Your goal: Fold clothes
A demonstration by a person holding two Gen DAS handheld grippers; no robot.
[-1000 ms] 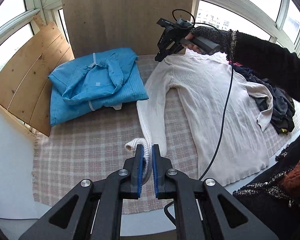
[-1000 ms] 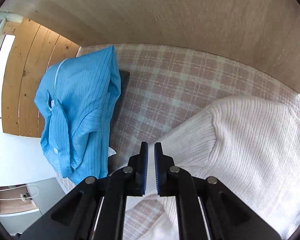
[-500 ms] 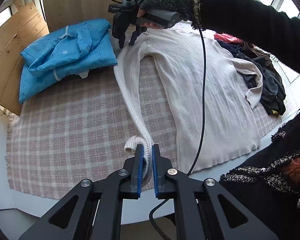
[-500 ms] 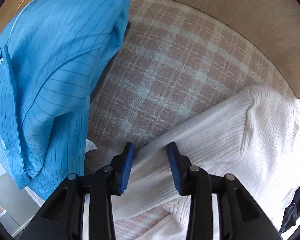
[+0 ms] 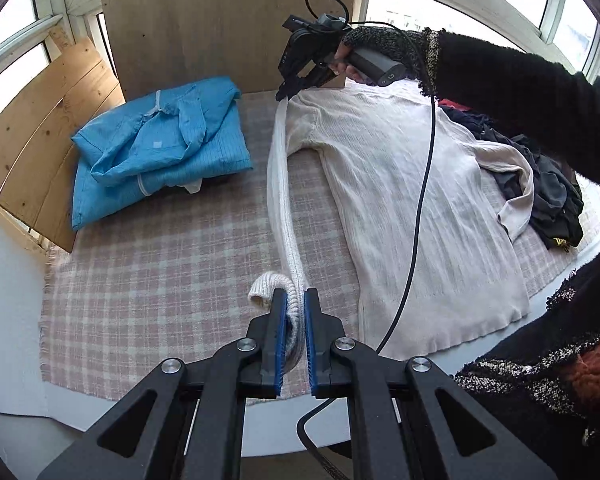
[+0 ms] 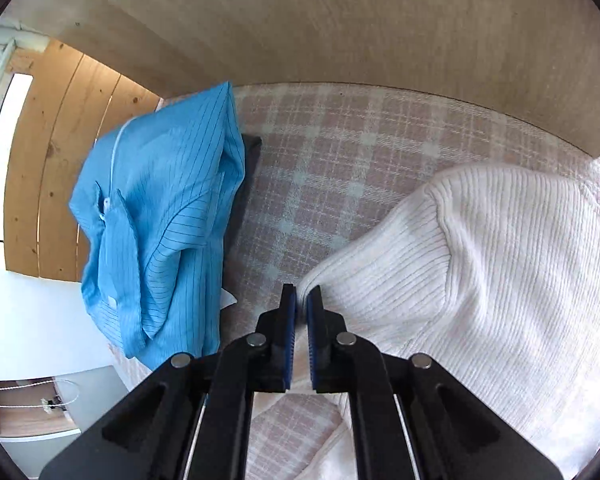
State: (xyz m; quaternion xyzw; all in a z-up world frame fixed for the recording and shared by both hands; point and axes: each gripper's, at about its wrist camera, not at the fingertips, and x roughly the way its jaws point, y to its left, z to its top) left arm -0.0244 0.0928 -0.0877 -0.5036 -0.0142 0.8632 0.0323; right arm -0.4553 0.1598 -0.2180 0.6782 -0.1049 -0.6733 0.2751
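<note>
Since half a second ago the right gripper (image 6: 301, 300) has been closing, now pinching the white ribbed sweater's (image 5: 400, 184) sleeve top at its fingertips. Left gripper (image 5: 295, 304) clamps the cuff (image 5: 270, 286) between its pads. Soft, stretchy knit; hold both sleeve ends.

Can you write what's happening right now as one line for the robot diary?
left gripper: shut on sweater sleeve cuff | right gripper: just closed on sleeve near shoulder | sleeve stretched between

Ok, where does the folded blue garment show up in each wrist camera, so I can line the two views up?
Left wrist: blue garment lies upper left on the plaid cloth, left of the white sweater's stretched sleeve.
Right wrist: blue garment fills the left middle, left of the right gripper, which is shut on the sleeve near the shoulder.
Shared landmark: the pale wooden board standing behind the cloth.
</note>
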